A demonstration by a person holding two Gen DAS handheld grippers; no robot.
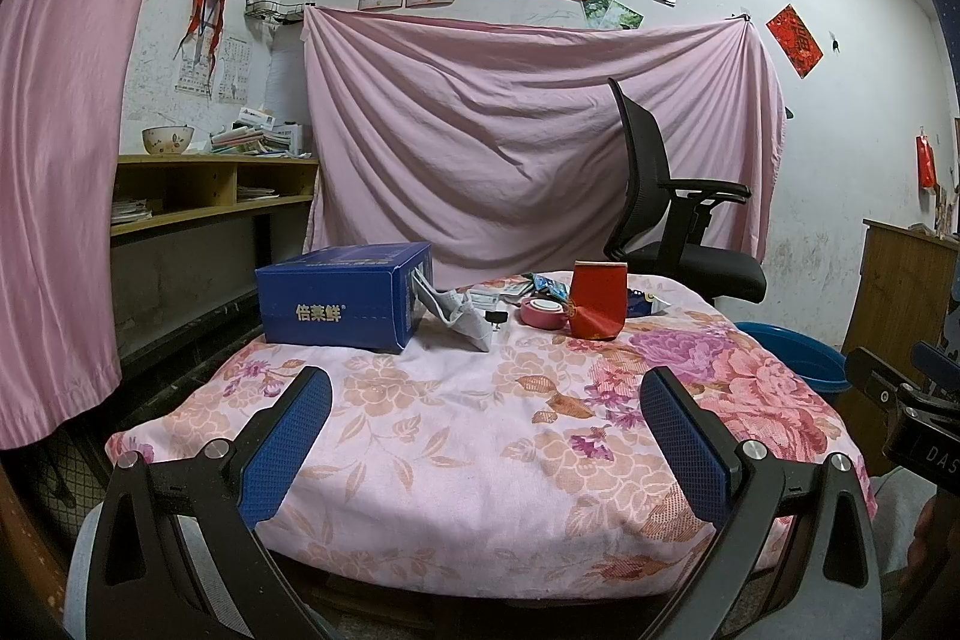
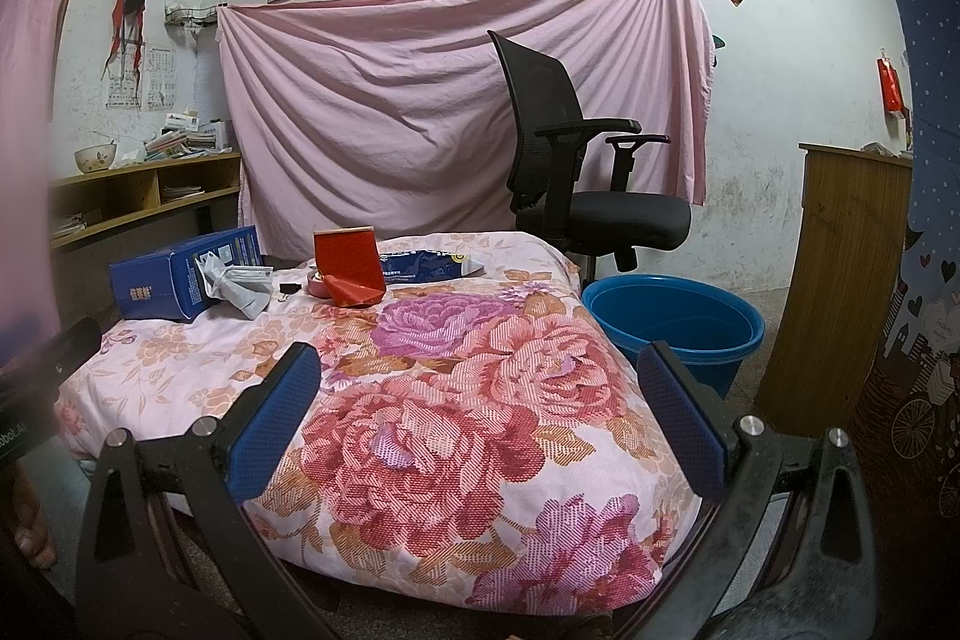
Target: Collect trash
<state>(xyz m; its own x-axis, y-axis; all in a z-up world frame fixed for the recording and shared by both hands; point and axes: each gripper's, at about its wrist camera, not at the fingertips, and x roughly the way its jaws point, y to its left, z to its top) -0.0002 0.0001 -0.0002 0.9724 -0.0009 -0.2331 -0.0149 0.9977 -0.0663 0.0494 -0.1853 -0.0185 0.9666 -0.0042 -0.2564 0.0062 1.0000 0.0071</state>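
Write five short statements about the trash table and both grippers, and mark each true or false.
1. Both the left gripper and the right gripper are open and hold nothing. True.
2. The blue box stands at the right end of the table, next to the bucket. False: it lies at the left end, far from the blue bucket.
3. The crumpled paper touches the open end of the blue box. True.
4. The blue bucket sits on the floral tablecloth. False: it stands on the floor to the right of the table.
5. The red pouch lies flat inside the bucket. False: it stands upright on the table.
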